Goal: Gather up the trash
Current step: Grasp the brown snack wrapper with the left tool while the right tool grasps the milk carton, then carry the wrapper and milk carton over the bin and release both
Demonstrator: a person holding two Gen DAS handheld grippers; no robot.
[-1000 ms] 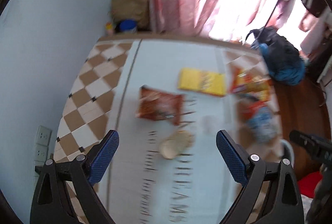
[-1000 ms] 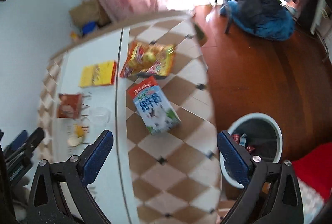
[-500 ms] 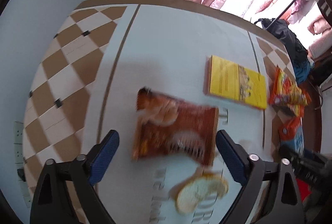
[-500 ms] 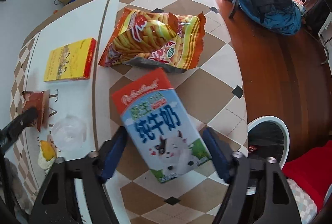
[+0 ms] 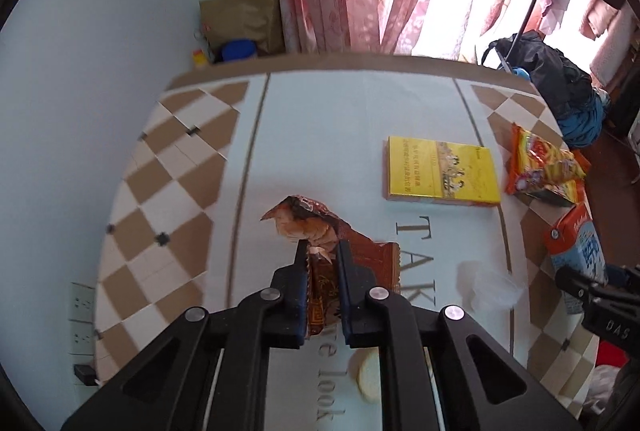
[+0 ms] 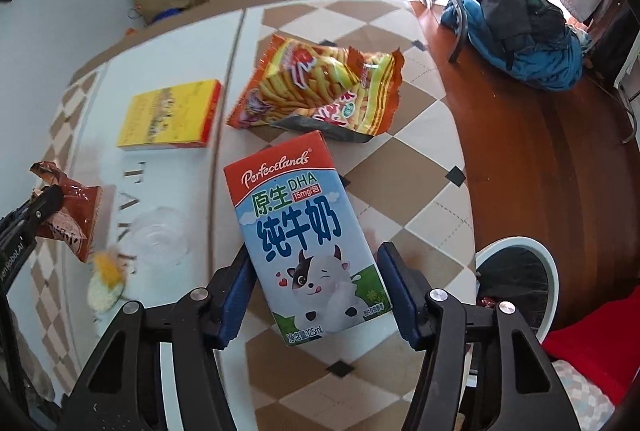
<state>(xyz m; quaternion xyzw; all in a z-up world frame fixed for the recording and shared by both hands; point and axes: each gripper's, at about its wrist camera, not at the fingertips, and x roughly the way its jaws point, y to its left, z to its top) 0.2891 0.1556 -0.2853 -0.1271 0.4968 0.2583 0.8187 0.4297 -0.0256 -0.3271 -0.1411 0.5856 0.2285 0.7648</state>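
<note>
My left gripper (image 5: 322, 251) is shut on a crumpled brown snack wrapper (image 5: 304, 223), whose top sticks up past the fingertips above the white tablecloth. In the right wrist view, my right gripper (image 6: 316, 255) is shut on a blue and red milk carton (image 6: 296, 215) that lies between the blue pads. That carton (image 5: 576, 243) also shows at the right edge of the left wrist view. An opened orange chips bag (image 6: 320, 91) lies just beyond the carton. A white trash bin (image 6: 552, 271) stands on the floor to the right of the table.
A yellow box (image 5: 440, 171), a clear plastic lid (image 6: 156, 235) and a pale scrap of food (image 6: 106, 279) lie on the checked table (image 6: 420, 135). A blue and black pile of bags (image 6: 520, 27) sits on the wooden floor. Pink curtains hang behind.
Both grippers came down from open above the table. The left one shut on the brown wrapper and the right one shut on the milk carton.
</note>
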